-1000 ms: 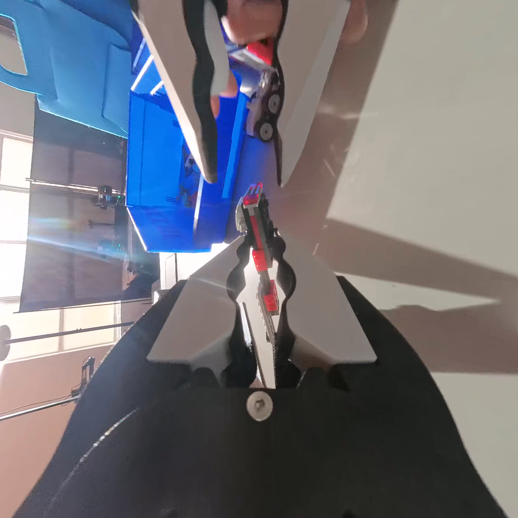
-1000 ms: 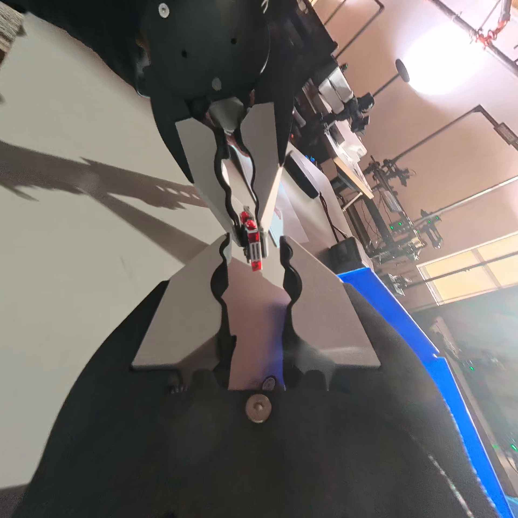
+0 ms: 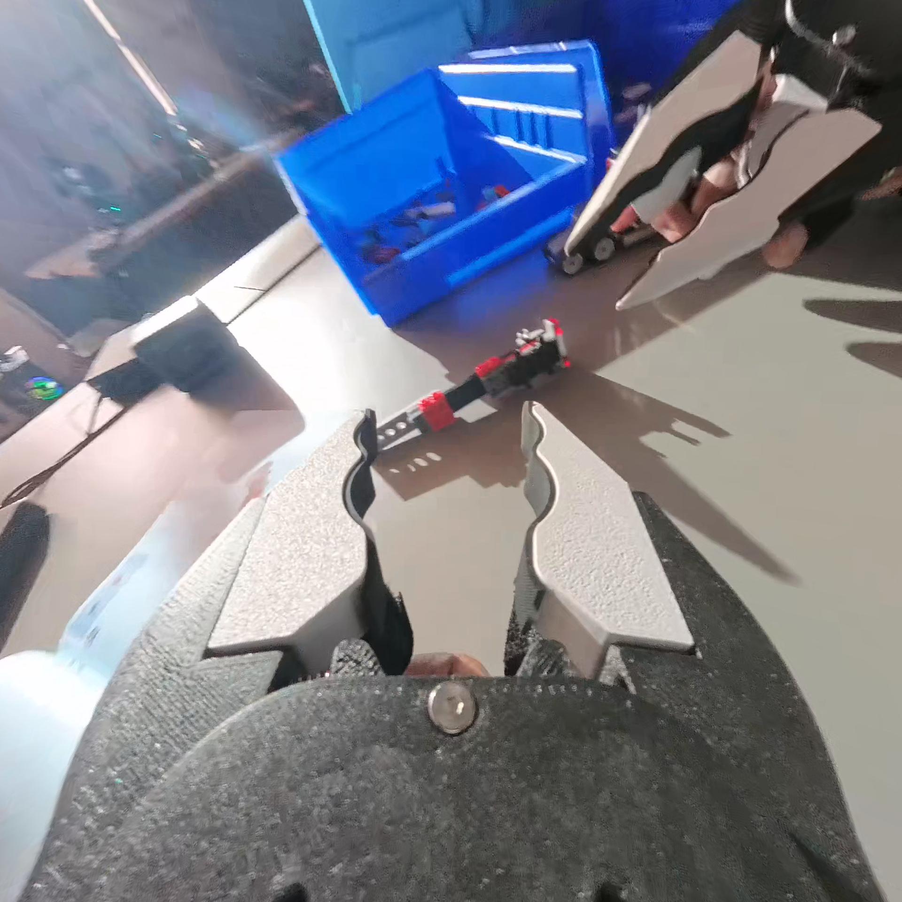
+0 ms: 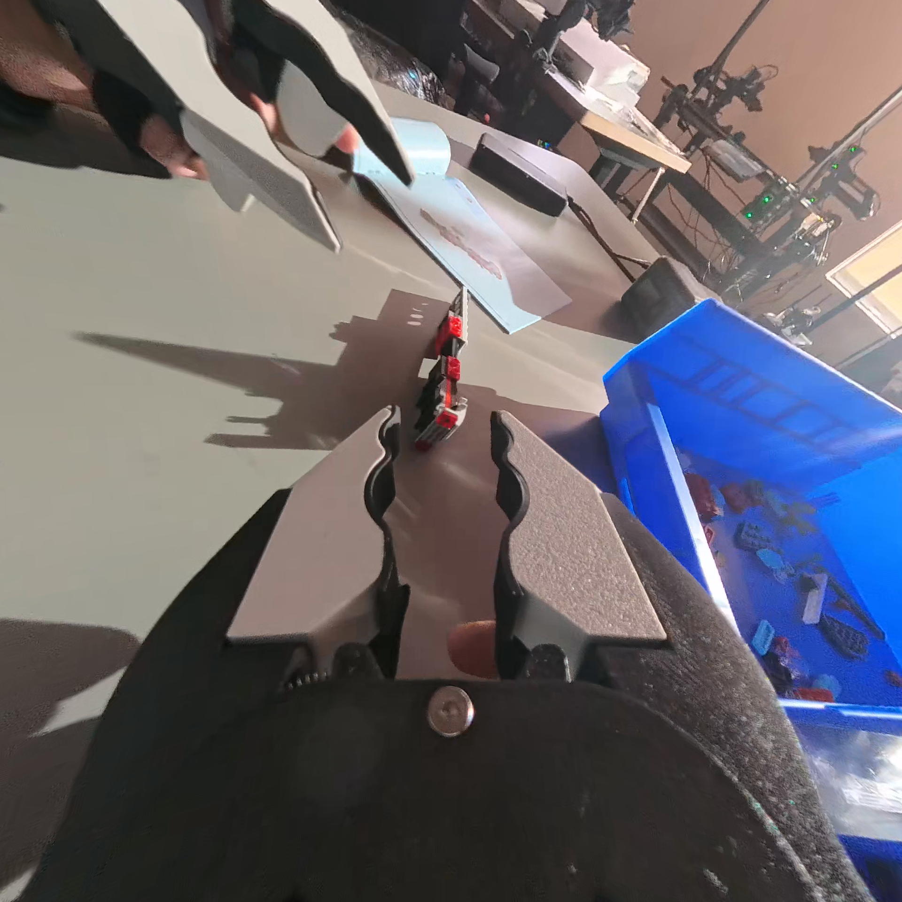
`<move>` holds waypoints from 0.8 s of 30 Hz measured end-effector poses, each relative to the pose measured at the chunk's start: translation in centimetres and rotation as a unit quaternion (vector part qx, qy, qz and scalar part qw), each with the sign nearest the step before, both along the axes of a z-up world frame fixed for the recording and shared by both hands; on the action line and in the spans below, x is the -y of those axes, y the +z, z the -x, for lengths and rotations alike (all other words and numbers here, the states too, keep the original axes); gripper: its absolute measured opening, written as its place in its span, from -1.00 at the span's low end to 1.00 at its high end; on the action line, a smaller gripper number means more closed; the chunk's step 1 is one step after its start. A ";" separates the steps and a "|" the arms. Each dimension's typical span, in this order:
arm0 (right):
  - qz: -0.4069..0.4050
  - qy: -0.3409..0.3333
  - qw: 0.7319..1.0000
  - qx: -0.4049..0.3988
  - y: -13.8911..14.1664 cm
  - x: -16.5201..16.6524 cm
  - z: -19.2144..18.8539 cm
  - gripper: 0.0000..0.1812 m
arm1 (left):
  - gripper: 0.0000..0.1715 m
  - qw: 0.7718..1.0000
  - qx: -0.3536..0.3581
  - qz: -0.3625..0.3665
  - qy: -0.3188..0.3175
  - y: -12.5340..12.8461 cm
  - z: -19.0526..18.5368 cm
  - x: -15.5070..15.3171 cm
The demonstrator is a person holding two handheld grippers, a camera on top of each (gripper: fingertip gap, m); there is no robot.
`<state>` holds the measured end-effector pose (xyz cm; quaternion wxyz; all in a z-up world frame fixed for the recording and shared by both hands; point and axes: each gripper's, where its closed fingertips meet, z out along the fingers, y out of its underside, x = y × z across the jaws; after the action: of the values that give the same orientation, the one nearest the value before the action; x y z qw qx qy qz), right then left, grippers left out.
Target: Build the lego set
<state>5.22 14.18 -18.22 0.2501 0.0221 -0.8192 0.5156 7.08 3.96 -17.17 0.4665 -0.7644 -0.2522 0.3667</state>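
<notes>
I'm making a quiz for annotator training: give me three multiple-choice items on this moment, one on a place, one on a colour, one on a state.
1. Where is the long black-and-red lego assembly?
A. in the bin
B. lying on the grey tabletop
C. clamped in a gripper

2. What colour is the plastic parts bin?
A. blue
B. yellow
C. green

3. How is the left gripper?
A. shut on a brick
B. open, holding nothing
C. out of view

Answers: B, it rests on the table with its shadow beside it; A, its walls are blue; B, its fingers stand apart, nothing between them.
</notes>
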 end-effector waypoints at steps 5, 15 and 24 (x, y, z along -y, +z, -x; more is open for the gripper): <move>-0.017 -0.024 0.999 0.037 -0.7 0.6 1.1 -0.54 | -0.31 0.999 -0.002 -0.007 0.036 0.2 -0.2 1.3; -0.003 -0.059 0.989 0.134 -1.1 1.4 2.5 -0.53 | -0.38 0.989 0.106 -0.072 0.073 -1.1 -1.0 3.0; -0.011 -0.067 0.979 0.194 -1.8 1.8 2.6 -0.54 | -0.48 0.910 0.170 -0.368 0.086 1.4 -1.3 8.3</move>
<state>2.60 12.43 -19.99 0.1198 -0.1302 -0.8574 0.4833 8.39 -4.37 -15.73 0.6313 -0.5644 -0.5100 0.1509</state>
